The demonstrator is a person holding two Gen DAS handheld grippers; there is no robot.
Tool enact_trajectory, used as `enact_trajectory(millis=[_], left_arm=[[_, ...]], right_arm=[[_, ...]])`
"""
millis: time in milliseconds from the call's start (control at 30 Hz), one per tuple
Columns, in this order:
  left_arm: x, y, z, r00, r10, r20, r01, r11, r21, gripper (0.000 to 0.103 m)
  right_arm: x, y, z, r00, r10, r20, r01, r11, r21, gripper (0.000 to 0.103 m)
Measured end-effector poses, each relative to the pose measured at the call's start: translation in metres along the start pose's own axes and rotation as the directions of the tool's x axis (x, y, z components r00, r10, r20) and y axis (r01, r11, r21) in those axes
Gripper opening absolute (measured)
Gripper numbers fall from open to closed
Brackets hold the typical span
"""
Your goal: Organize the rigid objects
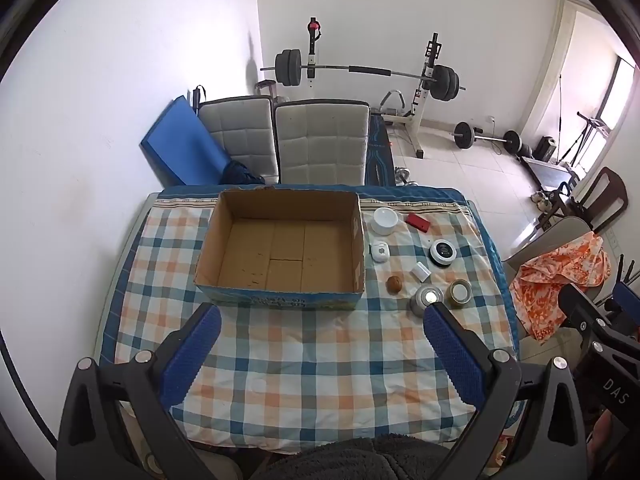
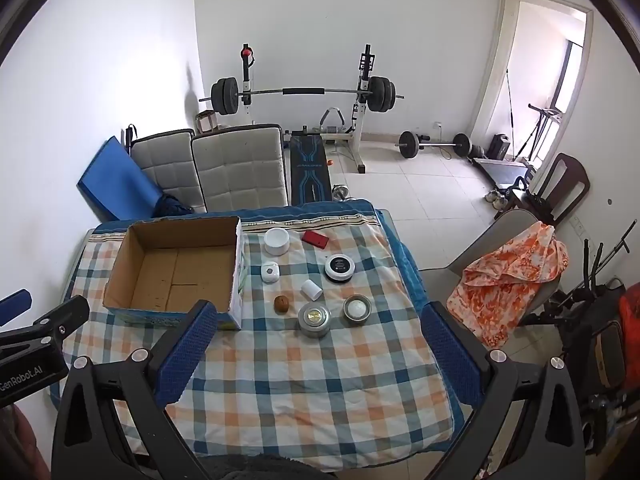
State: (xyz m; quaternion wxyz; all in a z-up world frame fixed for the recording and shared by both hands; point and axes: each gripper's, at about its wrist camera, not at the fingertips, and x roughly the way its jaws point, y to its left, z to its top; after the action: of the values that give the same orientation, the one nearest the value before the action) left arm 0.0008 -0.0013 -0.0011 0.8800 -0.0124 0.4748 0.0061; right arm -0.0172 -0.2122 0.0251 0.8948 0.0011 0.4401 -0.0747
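Note:
An empty cardboard box stands on the checked tablecloth. To its right lie several small objects: a white bowl, a red block, a black-and-white round tin, a white square device, a white cylinder, a brown nut-like ball, a silver puck and a small jar. My left gripper and right gripper are open and empty above the cloth's near part.
Two grey padded chairs and a blue mat stand behind the table. A barbell rack and dumbbells are at the back. A chair with an orange cloth stands right of the table.

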Motion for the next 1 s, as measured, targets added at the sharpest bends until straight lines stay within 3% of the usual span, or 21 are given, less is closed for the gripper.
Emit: enact_trajectory(millis=[1000], left_arm=[[-0.016, 0.001, 0.007, 0.999, -0.005, 0.046, 0.005, 1.0, 0.002, 0.103]], right_arm=[[-0.01, 0.001, 0.007, 0.999, -0.021, 0.03, 0.021, 1.0, -0.008, 0.103]])
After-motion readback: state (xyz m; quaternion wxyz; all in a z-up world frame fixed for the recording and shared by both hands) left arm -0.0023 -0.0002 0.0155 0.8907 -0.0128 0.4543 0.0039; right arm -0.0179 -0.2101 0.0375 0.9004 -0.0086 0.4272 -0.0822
